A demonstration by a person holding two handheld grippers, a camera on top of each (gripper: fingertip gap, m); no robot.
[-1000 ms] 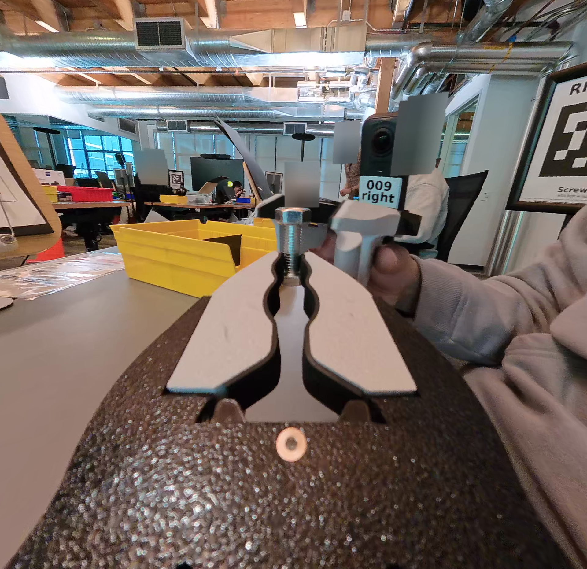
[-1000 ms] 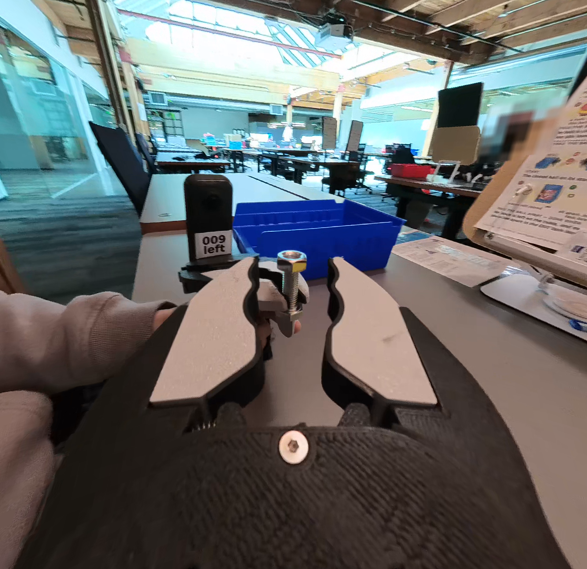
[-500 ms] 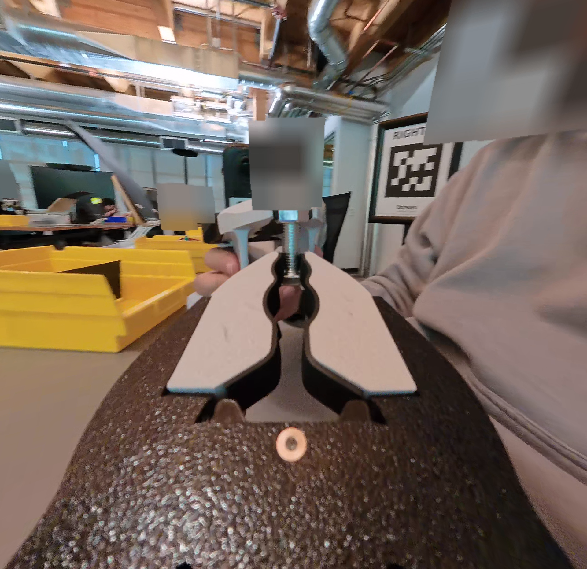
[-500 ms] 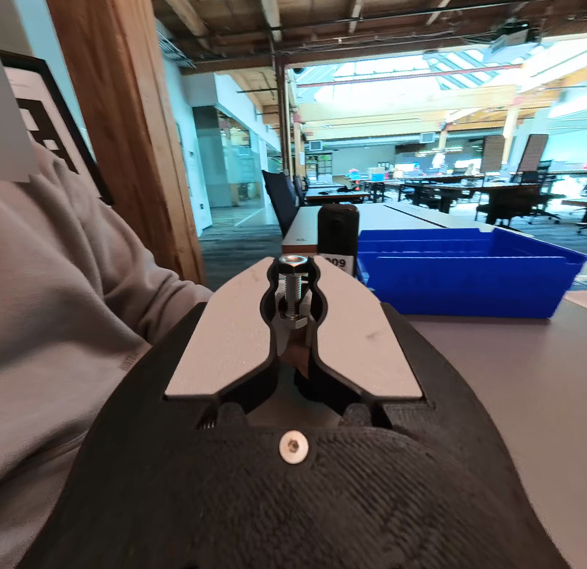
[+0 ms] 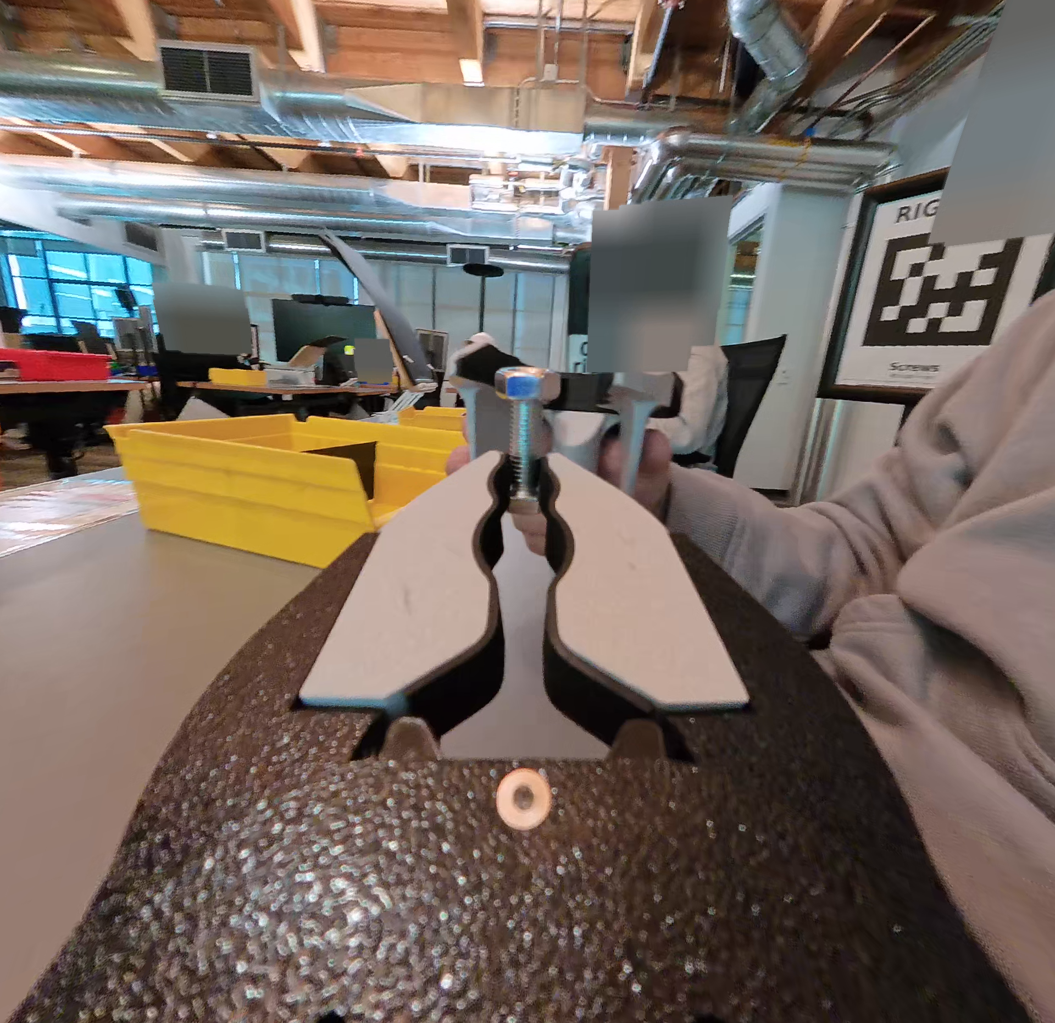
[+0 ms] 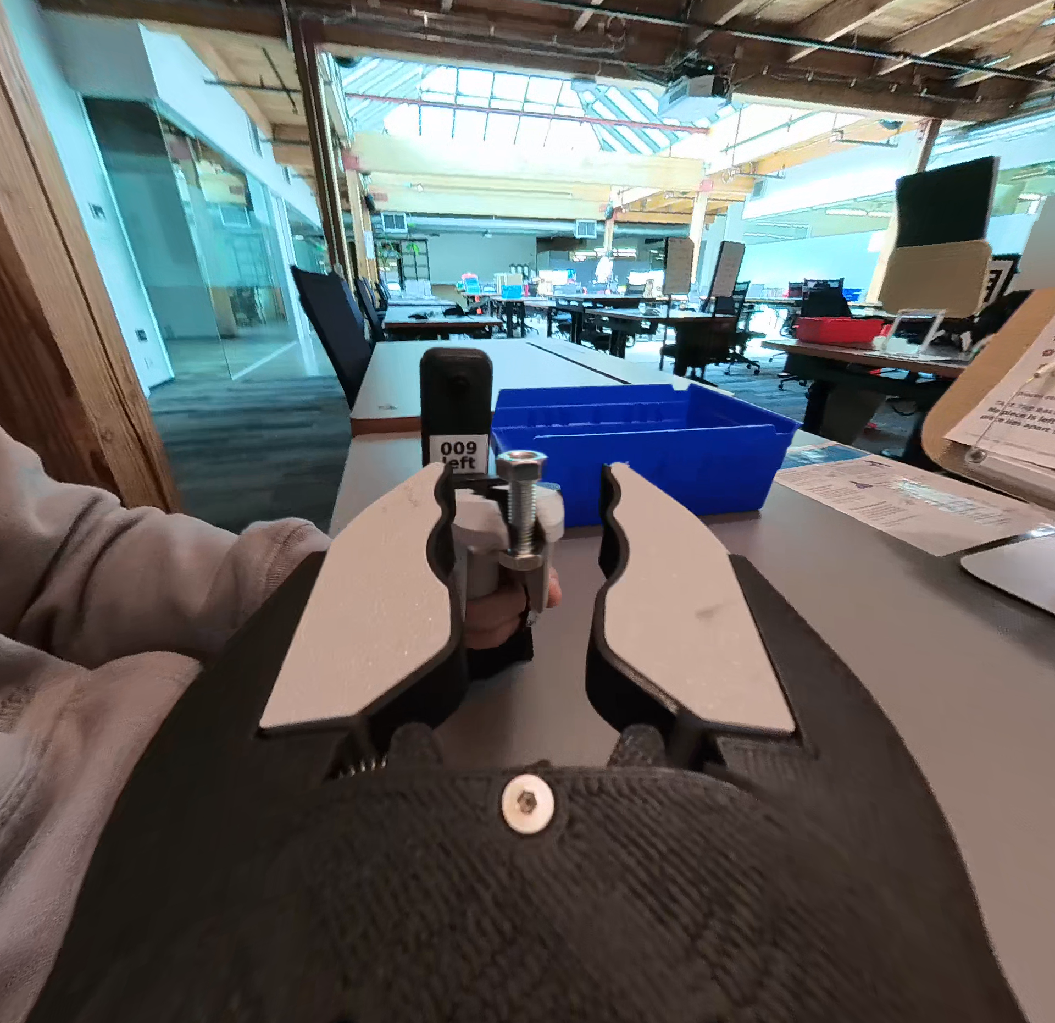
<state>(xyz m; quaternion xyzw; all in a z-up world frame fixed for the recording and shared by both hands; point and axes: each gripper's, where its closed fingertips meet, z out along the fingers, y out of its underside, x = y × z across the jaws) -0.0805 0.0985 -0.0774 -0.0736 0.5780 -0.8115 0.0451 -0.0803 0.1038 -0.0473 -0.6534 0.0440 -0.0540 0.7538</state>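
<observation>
While my left fingers (image 5: pixel 491 484) squeeze the bolt (image 5: pixel 522 424) standing straight up above the desk (image 6: pixel 856 624), my right fingers (image 6: pixel 613 487) are spread wide with nothing in them, just right of it.

Grey table (image 6: pixel 856 624): blue bin (image 6: pixel 656 470), yellow bin (image 5: pixel 245 481), printed sheet (image 6: pixel 913 504).

Each camera sits just behind its own fingers, low over the grey worktop (image 5: pixel 114 624), looking forward along them. The left wrist view faces the yellow bin (image 5: pixel 240 470) at 10 o'clock and the other tool at 12. The right wrist view faces the opposite way, toward the blue bin (image 6: pixel 656 453) at 1 o'clock. The two views look at each other closely and share the upright bolt (image 5: pixel 524 424) (image 6: pixel 520 504).
</observation>
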